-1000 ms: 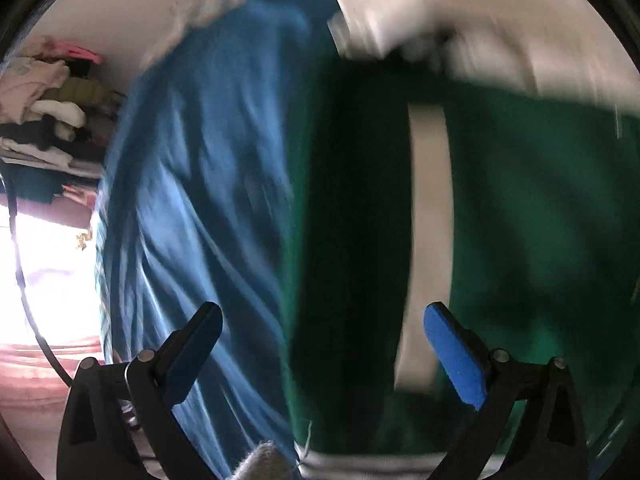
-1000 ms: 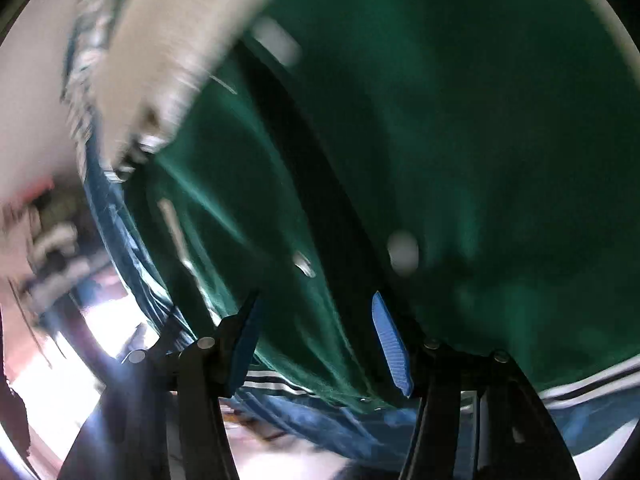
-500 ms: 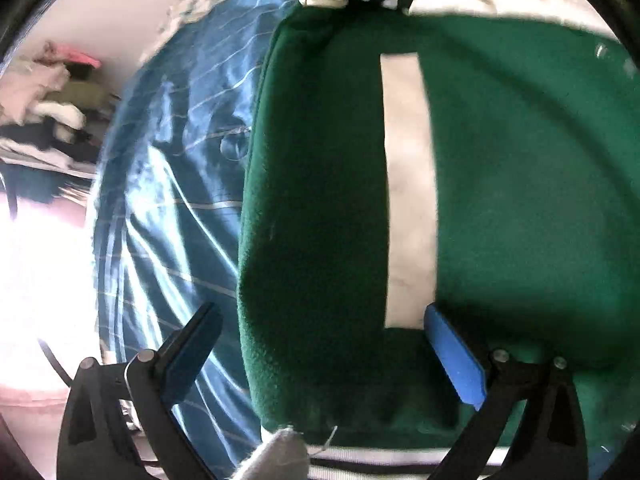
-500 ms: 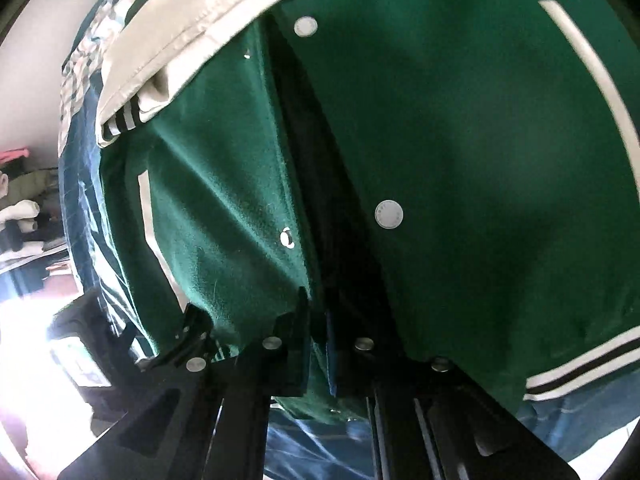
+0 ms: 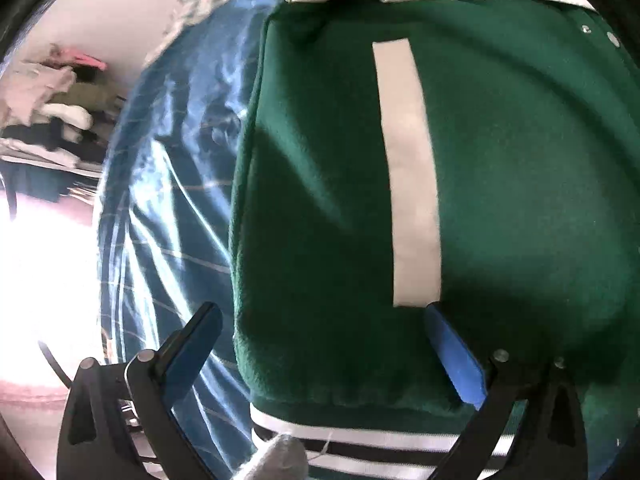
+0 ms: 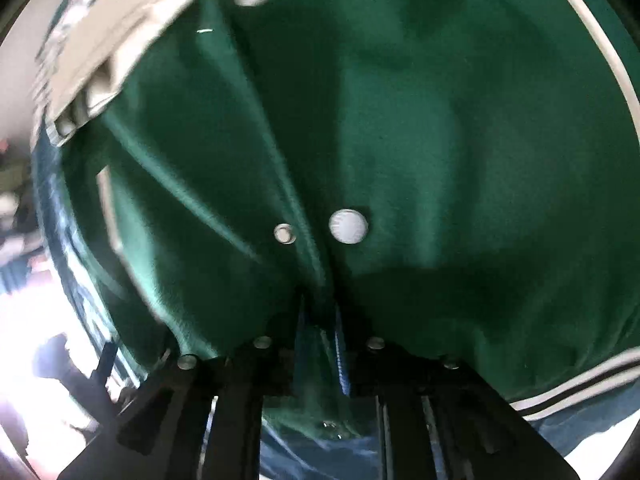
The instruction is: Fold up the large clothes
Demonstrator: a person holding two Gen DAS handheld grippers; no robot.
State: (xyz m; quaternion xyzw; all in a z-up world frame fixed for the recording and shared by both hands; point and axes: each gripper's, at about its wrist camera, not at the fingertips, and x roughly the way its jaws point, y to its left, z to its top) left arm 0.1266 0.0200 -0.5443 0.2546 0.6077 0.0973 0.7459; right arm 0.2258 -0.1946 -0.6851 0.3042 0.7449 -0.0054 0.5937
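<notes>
A green varsity jacket (image 5: 500, 184) with a white pocket stripe (image 5: 408, 168), cream sleeves and striped hem (image 5: 360, 440) lies on a blue striped bedsheet (image 5: 168, 200). My left gripper (image 5: 320, 344) is open, its blue-padded fingers astride the jacket's lower left corner. In the right wrist view the jacket (image 6: 460, 140) fills the frame, with white snap buttons (image 6: 348, 226) along its front opening. My right gripper (image 6: 318, 320) is shut on the jacket's front edge near the hem.
A shelf with stacked clothes (image 5: 52, 112) stands at the far left beyond the bed. Bright light washes out the lower left. A cream sleeve (image 6: 132, 28) lies across the jacket's upper left.
The right gripper has closed on the jacket's front edge and moved closer in. The left gripper stayed open and steadied over the jacket's lower corner.
</notes>
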